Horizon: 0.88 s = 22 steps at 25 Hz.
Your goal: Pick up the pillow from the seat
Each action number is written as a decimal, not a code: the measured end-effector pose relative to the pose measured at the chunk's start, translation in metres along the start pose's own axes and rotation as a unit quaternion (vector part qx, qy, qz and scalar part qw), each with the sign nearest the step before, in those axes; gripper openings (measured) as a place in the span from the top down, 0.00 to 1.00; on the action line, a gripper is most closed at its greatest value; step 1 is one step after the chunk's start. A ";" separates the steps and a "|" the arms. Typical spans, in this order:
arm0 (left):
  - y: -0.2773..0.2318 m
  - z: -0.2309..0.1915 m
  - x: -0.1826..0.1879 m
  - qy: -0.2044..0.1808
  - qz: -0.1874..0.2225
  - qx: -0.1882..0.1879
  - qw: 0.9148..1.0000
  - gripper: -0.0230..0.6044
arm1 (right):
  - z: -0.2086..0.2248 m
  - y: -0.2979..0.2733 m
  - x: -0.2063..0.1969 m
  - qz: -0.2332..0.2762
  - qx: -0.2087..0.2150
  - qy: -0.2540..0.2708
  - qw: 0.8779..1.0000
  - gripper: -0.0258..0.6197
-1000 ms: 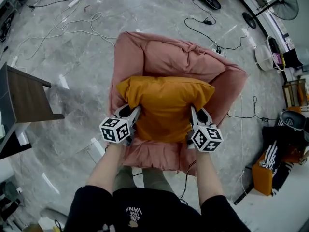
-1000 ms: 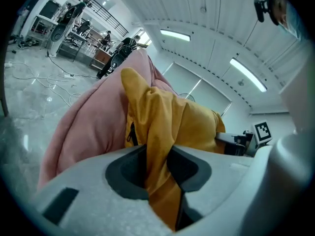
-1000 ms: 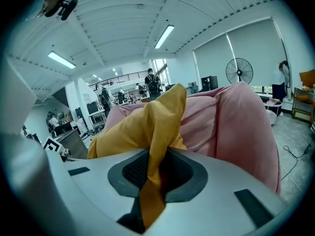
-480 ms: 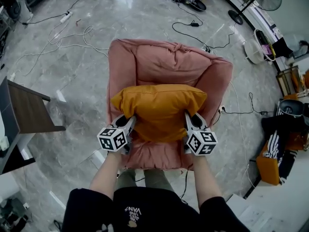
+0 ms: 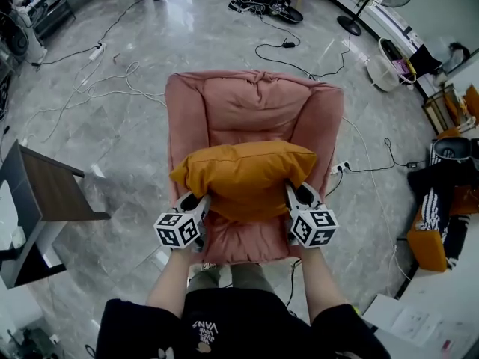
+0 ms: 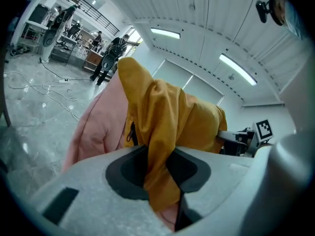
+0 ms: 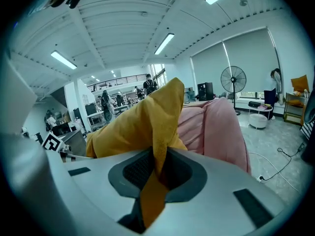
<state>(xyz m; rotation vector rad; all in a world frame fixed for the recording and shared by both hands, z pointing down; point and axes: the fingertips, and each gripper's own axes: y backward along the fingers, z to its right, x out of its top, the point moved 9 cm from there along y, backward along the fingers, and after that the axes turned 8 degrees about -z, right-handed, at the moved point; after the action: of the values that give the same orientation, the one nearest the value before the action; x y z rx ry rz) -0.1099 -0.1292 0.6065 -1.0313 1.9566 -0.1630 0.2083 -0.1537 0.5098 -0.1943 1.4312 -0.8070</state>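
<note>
Mustard fabric pillow (image 5: 243, 176), pinched at each end by my left claw (image 5: 194, 202) and right claw (image 5: 296, 196), has pulled back from the pink padded armchair (image 5: 254, 103) beyond, so pickup looks done.

In my head view the plump mustard-yellow fabric pillow (image 5: 243, 176) hides most of the seat of the pink upholstered armchair (image 5: 254, 103), and the tips of the left gripper (image 5: 194, 203) and right gripper (image 5: 297, 197) sit hidden under its corners; the dark wooden table (image 5: 45, 193) runs off the left edge
</note>
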 end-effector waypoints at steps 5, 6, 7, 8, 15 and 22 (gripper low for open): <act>0.014 0.011 -0.001 -0.019 -0.011 -0.004 1.000 0.79 | -0.007 0.022 -0.007 0.011 -0.012 -0.012 1.000 0.86; 0.016 0.014 -0.001 -0.022 -0.012 -0.005 1.000 0.79 | -0.008 0.027 -0.008 0.015 -0.015 -0.015 1.000 0.86; 0.019 0.018 0.000 -0.025 -0.012 -0.006 1.000 0.79 | -0.009 0.032 -0.009 0.018 -0.018 -0.019 0.999 0.86; 0.022 0.021 0.000 -0.029 -0.013 -0.007 0.999 0.79 | -0.011 0.037 -0.011 0.022 -0.021 -0.023 0.999 0.86; 0.035 0.040 0.017 -0.066 -0.006 -0.027 0.997 0.80 | -0.020 0.070 -0.009 0.047 -0.048 -0.034 0.997 0.87; 0.043 0.068 0.045 -0.121 0.012 -0.055 0.991 0.80 | -0.021 0.103 -0.005 0.081 -0.073 -0.055 0.993 0.87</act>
<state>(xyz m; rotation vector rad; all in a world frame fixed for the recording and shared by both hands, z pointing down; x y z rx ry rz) -0.0951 -0.1153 0.5165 -1.0450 1.7716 0.0814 0.2284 -0.0683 0.4513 -0.2273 1.3823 -0.5515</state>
